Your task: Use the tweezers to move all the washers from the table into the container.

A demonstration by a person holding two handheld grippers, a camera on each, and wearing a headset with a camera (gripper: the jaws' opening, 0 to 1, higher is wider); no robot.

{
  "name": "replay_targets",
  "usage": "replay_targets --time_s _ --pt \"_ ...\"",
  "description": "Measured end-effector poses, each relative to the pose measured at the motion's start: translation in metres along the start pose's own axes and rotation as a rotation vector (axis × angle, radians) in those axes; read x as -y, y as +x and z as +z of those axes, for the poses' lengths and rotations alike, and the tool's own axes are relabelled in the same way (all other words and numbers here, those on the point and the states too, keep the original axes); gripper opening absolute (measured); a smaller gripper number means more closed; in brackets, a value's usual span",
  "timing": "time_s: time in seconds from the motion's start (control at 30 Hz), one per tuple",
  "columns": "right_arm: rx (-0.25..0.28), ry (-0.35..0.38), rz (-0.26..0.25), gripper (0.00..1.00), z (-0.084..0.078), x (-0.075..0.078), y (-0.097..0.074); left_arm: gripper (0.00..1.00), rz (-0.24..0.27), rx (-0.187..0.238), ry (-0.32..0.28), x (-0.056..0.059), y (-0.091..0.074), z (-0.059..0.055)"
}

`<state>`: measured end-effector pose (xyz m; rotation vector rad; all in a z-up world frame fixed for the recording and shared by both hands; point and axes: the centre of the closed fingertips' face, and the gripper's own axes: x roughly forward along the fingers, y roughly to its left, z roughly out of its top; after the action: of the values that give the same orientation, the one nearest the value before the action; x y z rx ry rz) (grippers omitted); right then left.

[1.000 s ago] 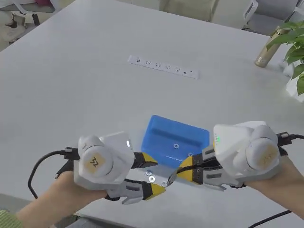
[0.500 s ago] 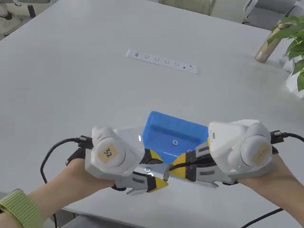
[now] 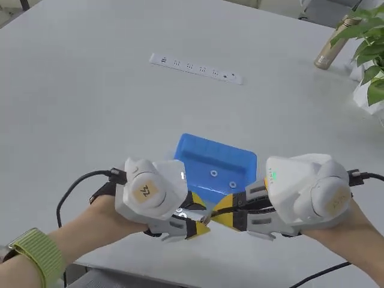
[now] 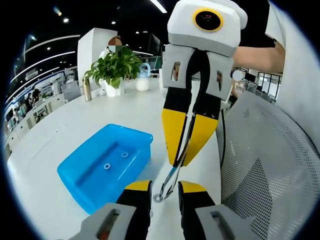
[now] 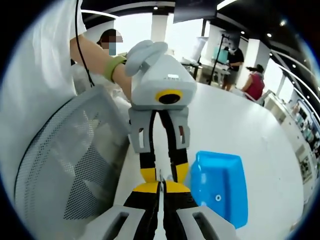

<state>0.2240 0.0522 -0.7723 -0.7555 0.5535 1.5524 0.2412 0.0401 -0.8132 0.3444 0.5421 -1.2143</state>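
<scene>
The two grippers meet tip to tip low in the head view, at the near edge of the white desk [image 3: 90, 90]. The right gripper [image 5: 160, 189] has its tongs pressed together on the tweezers [image 4: 169, 180], a thin metal pair that sticks out past the yellow tips. In the left gripper view the tweezers slant down to bottom centre, and their points sit right at a small washer [image 4: 158, 198] lying flat on the desk (whether they actually grip it, I cannot tell). That washer lies between the tongs of the left gripper [image 4: 165, 187], which stand apart with nothing clamped in them.

The blue container [image 3: 204, 150] sits just above the grippers in the middle of the head view, with two washers [image 3: 213, 174] resting on its floor. Higher up lies a white power strip [image 3: 195, 68], and a potted plant [image 3: 369, 36] and a gold bottle [image 3: 329, 47] fill the upper right corner.
</scene>
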Motion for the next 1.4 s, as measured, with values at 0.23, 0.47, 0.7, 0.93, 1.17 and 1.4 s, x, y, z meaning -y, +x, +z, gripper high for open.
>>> replay_targets --time_s 0.23,0.47,0.7,0.93,1.17,1.4 --pt "0.005 -0.001 0.003 0.0 0.001 0.002 0.001 0.08 -0.013 0.007 0.042 0.002 0.001 0.0" --pt "0.021 0.019 -0.014 0.0 0.002 0.005 -0.004 0.06 -0.007 0.022 0.057 0.002 -0.003 0.008" --pt "0.028 0.037 -0.006 0.0 0.001 0.006 0.0 0.06 -0.005 0.022 0.064 0.0 -0.004 0.007" --pt "0.027 0.035 -0.011 0.0 0.004 0.006 0.003 0.07 0.012 0.036 0.021 -0.003 -0.004 0.0" --pt "0.03 0.037 -0.014 0.0 0.005 0.007 0.003 0.07 0.014 0.04 0.028 -0.003 -0.007 0.004" --pt "0.02 0.045 -0.023 0.0 0.001 0.007 0.002 0.06 0.006 0.046 0.038 -0.003 -0.004 0.003"
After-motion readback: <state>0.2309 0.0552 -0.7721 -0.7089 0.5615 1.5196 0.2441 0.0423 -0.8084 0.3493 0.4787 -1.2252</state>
